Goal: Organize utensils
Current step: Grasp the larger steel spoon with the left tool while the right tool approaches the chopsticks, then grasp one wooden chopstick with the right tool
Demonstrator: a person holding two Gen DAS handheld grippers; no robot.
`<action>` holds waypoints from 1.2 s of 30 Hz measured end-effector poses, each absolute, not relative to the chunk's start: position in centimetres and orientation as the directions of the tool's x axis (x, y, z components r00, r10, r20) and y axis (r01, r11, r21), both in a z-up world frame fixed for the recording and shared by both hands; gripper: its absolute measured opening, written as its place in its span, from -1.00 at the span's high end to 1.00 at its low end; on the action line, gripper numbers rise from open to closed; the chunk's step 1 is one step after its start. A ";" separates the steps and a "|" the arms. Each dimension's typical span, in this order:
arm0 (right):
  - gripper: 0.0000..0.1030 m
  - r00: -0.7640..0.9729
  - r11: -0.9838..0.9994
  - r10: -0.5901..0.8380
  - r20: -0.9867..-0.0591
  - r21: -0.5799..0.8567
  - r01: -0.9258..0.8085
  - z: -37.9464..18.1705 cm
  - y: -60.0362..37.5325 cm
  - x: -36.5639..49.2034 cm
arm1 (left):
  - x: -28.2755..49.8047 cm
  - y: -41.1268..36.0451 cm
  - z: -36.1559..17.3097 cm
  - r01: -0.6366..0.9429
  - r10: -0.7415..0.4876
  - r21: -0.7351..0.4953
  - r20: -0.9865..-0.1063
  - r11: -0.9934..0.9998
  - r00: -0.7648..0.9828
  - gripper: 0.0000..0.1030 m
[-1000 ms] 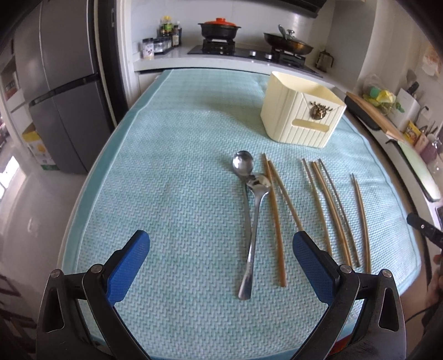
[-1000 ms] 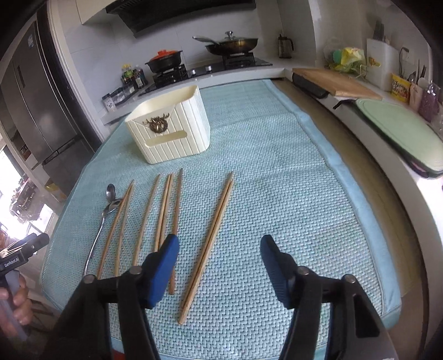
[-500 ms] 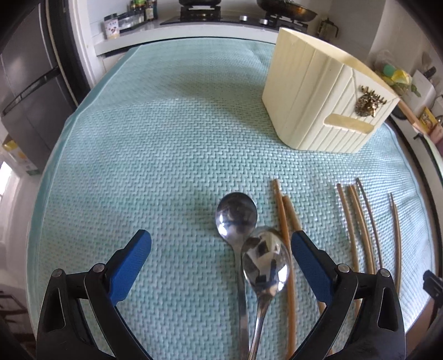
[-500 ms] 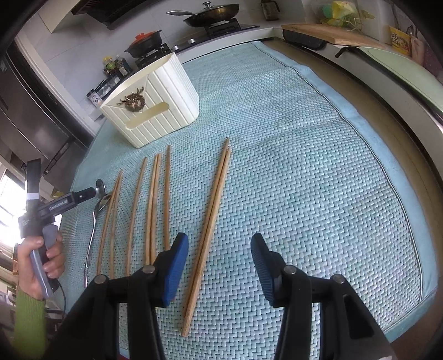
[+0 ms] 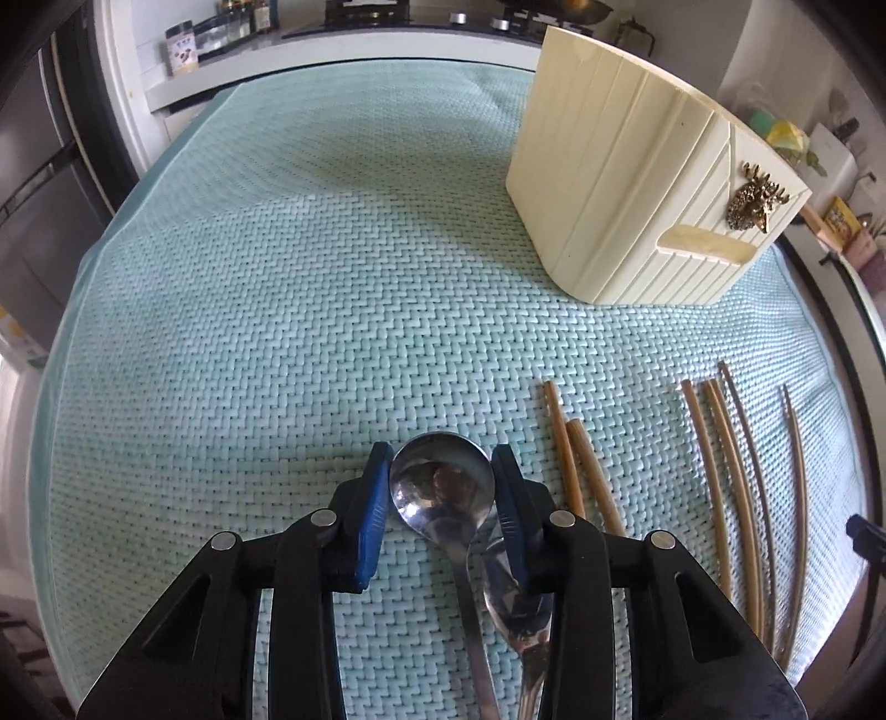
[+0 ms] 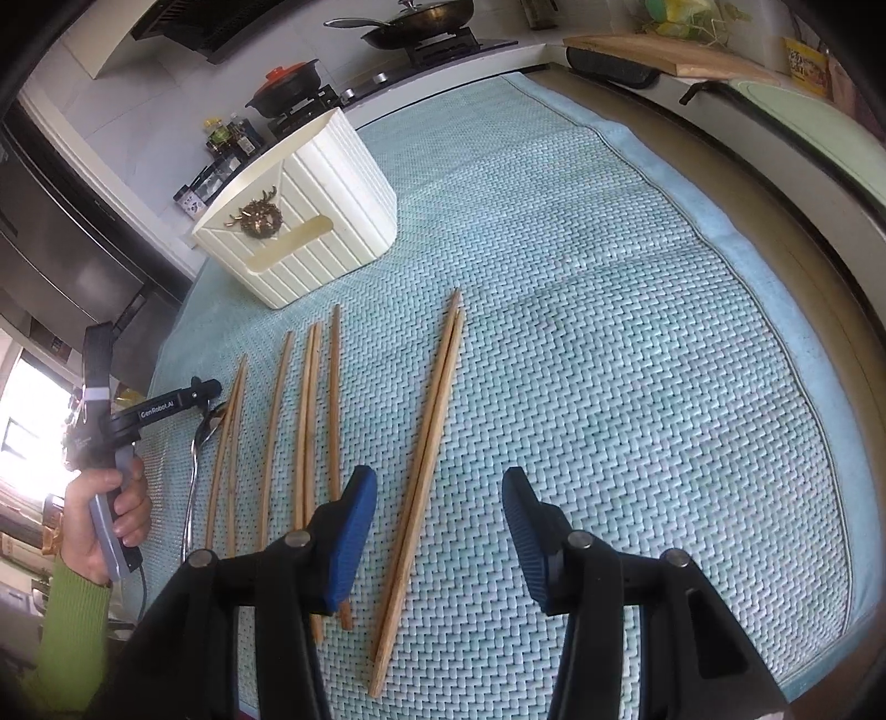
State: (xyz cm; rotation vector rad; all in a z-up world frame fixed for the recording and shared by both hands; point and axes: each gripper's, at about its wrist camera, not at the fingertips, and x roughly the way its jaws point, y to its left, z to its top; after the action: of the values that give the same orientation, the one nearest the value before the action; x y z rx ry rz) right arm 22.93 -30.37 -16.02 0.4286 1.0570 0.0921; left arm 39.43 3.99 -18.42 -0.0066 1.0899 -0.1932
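My left gripper (image 5: 441,471) is shut on the bowl of a steel spoon (image 5: 442,484), which lies on the teal mat (image 5: 266,310). A second spoon (image 5: 506,587) lies partly under the right finger. Several wooden chopsticks (image 5: 720,471) lie to the right. A cream utensil holder (image 5: 637,188) stands at the back right. In the right wrist view my right gripper (image 6: 437,515) is open, low over a pair of chopsticks (image 6: 429,459). More chopsticks (image 6: 307,421) lie to its left, and the holder (image 6: 310,221) and my left gripper (image 6: 205,390) show beyond them.
A stove with a pan (image 6: 415,25) and a red-lidded pot (image 6: 288,88) stands behind the mat. Spice jars (image 5: 183,52) line the back counter. A fridge (image 6: 50,232) is on the left. A cutting board (image 6: 675,55) lies at the back right.
My left gripper moved forward and down over the spoons and shut on the front spoon's bowl. My right gripper moved slightly lower over the chopstick pair and stayed open.
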 end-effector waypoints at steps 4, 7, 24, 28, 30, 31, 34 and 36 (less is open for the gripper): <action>0.35 0.446 0.888 0.321 -0.835 0.429 0.166 -17.5 -31.9 26.8 | 38.5 4.7 -18.1 0.150 -0.148 -0.087 -0.873 0.985 0.465 0.29; 0.55 0.398 0.868 0.353 -0.847 0.455 0.200 -18.9 -32.2 29.9 | 37.4 5.1 -17.9 0.148 -0.143 -0.082 -0.869 0.986 0.473 0.29; 0.81 0.281 0.941 0.239 -0.929 0.293 0.168 -19.0 -31.0 31.4 | 34.7 7.0 -18.1 0.166 -0.144 -0.073 -0.869 0.984 0.473 0.29; 0.96 0.298 0.945 0.251 -0.921 0.300 0.131 -18.1 -31.4 31.8 | 34.8 7.7 -17.7 0.149 -0.140 -0.077 -0.866 0.986 0.480 0.29; 0.96 0.314 0.943 0.261 -0.913 0.310 0.118 -17.4 -30.5 32.0 | 34.7 8.2 -17.4 0.141 -0.137 -0.077 -0.863 0.987 0.487 0.29; 0.96 0.322 0.947 0.250 -0.913 0.299 0.113 -17.1 -30.7 31.7 | 34.7 8.4 -17.4 0.138 -0.134 -0.076 -0.862 0.988 0.489 0.29; 0.93 0.299 0.958 0.208 -0.931 0.255 0.129 -17.3 -31.9 31.6 | 34.5 8.6 -17.4 0.136 -0.127 -0.068 -0.864 0.988 0.488 0.29; 0.88 0.290 0.949 0.226 -0.930 0.277 0.150 -17.4 -31.8 31.8 | 34.3 8.6 -17.4 0.137 -0.128 -0.069 -0.863 0.988 0.488 0.29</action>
State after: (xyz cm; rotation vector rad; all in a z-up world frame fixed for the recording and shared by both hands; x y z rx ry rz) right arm 31.82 -31.79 -17.45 0.3397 1.2826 0.0520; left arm 34.30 8.63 -17.36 0.0092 1.0486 -0.1608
